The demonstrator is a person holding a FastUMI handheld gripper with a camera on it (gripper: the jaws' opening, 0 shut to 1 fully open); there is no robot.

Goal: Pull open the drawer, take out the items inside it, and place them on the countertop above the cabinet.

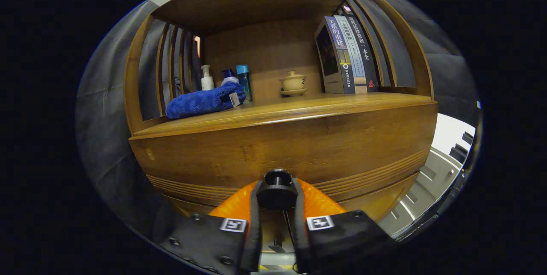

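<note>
Gripper (277,196) level, facing the brown wooden drawer front (282,146); both fingers pinch the round black drawer knob (277,178). Drawer contents hidden. Wooden countertop (299,110) above carries a folded blue towel (203,100), bottles (226,77), books (346,54).

A warm brown wooden cabinet (299,146) with a smooth grained front and grooved bands along its lower edge stands against dark grey padded wall cloth (107,108). Above its top surface (295,110) is an open niche with a plain wooden back panel (269,48), a wooden ceiling board (256,1) and curved vertical wooden slats (164,69) at both sides. Light falls evenly, brightest on the surface. At the right, a pale grey floor (431,181) shows.
</note>
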